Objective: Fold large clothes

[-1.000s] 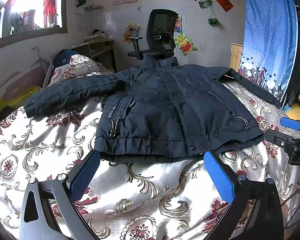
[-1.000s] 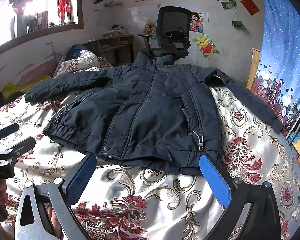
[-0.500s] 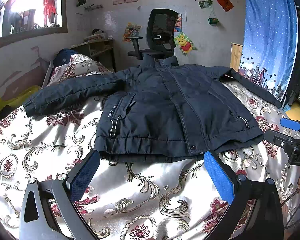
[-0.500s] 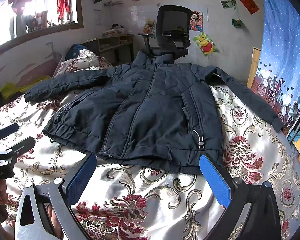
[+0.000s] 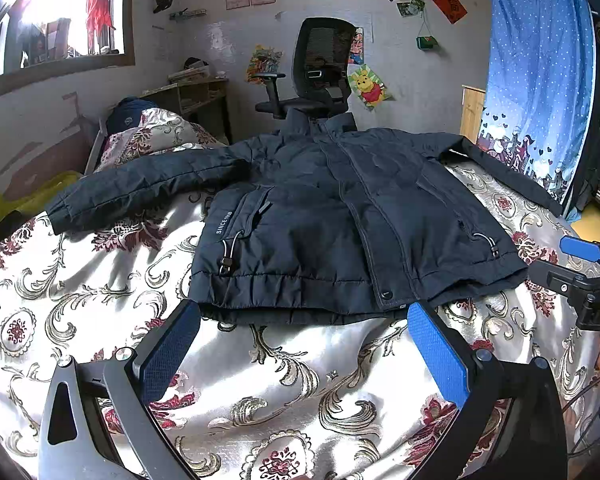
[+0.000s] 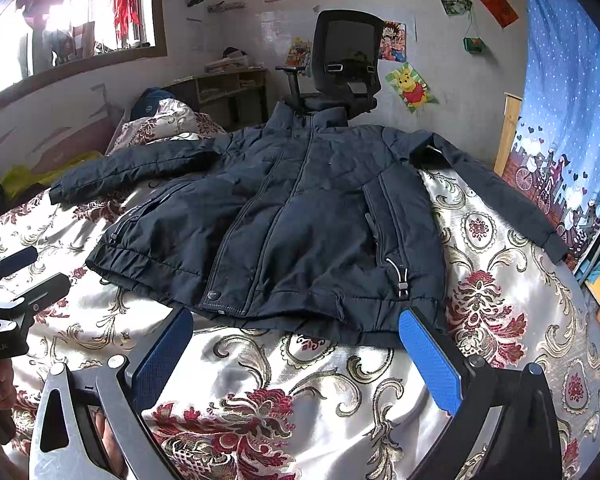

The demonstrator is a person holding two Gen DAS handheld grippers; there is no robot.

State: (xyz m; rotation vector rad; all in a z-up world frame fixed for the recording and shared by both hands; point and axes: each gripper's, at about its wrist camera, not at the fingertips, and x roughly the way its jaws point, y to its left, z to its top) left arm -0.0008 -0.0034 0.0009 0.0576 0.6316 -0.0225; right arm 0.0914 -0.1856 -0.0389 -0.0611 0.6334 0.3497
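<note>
While the dark navy padded jacket (image 5: 340, 216) lies front up with both sleeves spread on the bed's shiny floral-patterned cover (image 5: 292, 384), we hold our left claw (image 5: 304, 344) released, blue pads wide apart, just short of the hem. Our right claw (image 6: 296, 348) hovers released too, near the hem's other end, touching nothing.

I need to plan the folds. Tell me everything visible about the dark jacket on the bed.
The jacket is dark navy, padded and quilted-looking, lying front up and flat on the floral bedspread. It is closed down the front, collar toward the office chair, hem nearest the cameras. Both sleeves spread outward. A snap sits at the hem, drawcords with toggles hang at each side, and white lettering runs beside one pocket. Neither claw touches it.
</note>
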